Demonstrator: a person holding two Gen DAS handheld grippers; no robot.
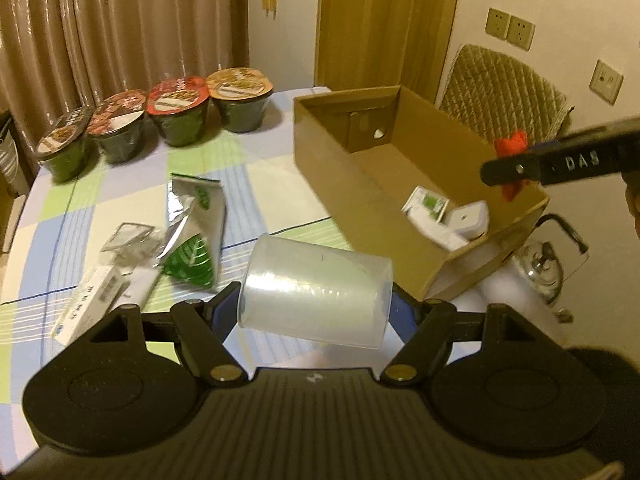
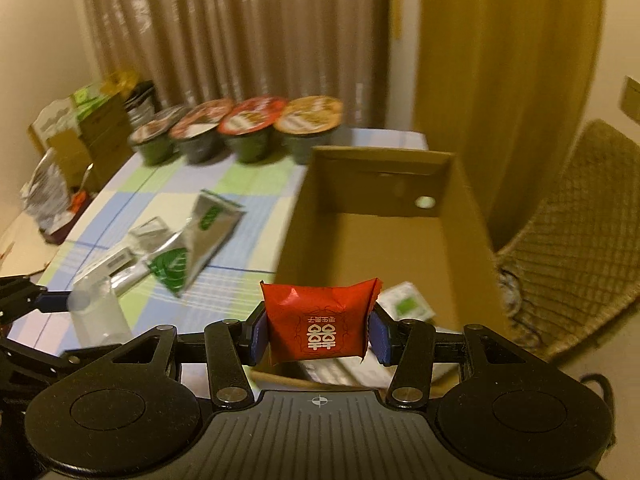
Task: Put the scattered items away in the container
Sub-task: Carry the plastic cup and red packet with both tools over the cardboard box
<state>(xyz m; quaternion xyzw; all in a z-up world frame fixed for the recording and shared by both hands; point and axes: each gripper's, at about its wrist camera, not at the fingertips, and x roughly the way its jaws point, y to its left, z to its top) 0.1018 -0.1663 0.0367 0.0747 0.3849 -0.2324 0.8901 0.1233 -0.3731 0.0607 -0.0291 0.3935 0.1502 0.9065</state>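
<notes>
Clamped sideways between the blue pads of the left gripper: a translucent, frosted plastic cup, tilted, its open mouth turned right toward the open brown cardboard box, held above the checked blue, green and white tablecloth. Gripped in the right gripper, squeezed between both blue pads: a small red foil-wrapped sweet with white characters on its face (print upside down to the right wrist camera), held over the near end of the box. Seen from the left wrist, that same right gripper and its red sweet above the box's right wall. Already lying in the box's near corner: a small white rounded-square device and a white packet with a green patch, just beside each other. Beyond the cup, scattered on the cloth left of the box: a white carton with a barcode, a clear crinkled wrapper and a silver foil pouch with a green leaf print, close together, partly overlapping. Outside the box's near right corner, a glass teapot with a black handle. Farther back, lined up along the table's far edge before the brown curtain: four sealed instant-noodle bowls with printed lids. Behind the box, a chair with a quilted tan cover.
</notes>
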